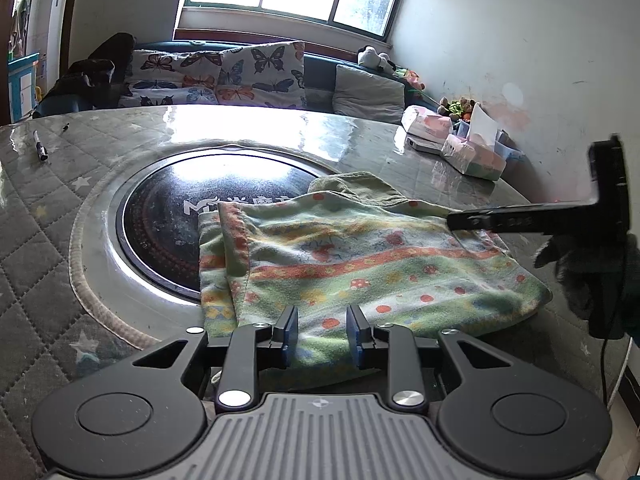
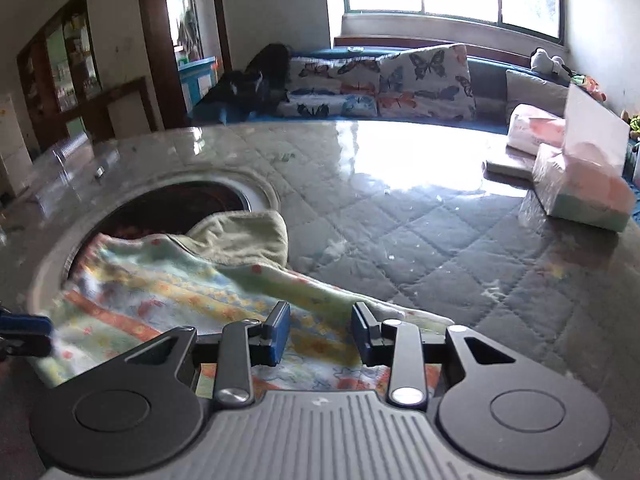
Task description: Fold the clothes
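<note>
Just ahead of the left gripper (image 1: 322,332), jaws apart and empty, lies the patterned garment (image 1: 360,256); the right gripper (image 2: 320,334), also parted, hovers over its far side.

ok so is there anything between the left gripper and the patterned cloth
Nothing visible. The left gripper is open right over the near edge of the patterned cloth. The right gripper is open over its other side.

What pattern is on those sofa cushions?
Colourful butterflies on white cushions, clearest in the left wrist view.
</note>
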Demonstrator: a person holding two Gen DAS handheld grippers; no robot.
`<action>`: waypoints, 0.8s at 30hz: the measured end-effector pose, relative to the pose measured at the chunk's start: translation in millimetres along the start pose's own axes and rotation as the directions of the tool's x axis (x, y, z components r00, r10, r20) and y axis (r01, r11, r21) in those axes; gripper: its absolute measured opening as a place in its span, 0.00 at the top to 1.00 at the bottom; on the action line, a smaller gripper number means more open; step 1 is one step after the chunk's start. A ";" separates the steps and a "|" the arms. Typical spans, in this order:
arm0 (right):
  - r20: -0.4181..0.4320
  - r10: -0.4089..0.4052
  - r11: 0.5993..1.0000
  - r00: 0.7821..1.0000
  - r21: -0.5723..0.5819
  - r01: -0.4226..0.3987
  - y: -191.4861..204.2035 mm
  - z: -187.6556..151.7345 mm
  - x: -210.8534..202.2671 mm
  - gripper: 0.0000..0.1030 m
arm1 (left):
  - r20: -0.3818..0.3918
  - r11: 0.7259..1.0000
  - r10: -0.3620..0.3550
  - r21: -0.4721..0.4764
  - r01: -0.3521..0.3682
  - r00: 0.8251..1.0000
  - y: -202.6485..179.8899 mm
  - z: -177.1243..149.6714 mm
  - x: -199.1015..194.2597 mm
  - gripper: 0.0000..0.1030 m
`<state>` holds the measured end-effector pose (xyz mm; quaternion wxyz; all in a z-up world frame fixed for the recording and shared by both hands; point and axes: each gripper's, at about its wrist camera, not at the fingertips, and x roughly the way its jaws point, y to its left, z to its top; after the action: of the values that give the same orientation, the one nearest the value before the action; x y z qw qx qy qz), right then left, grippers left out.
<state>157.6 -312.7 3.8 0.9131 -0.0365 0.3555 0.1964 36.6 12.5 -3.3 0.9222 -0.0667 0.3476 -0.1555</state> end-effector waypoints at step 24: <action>0.007 0.070 0.997 0.998 -0.016 -0.070 28.9 11.0 3.8 0.69 | 0.046 0.998 0.062 -0.036 -0.061 0.997 15.4 55.9 23.9 0.68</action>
<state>156.1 -282.6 11.5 0.9066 -0.0303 0.3516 0.2311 94.3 19.9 20.2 0.9332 -0.0756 0.3306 -0.1194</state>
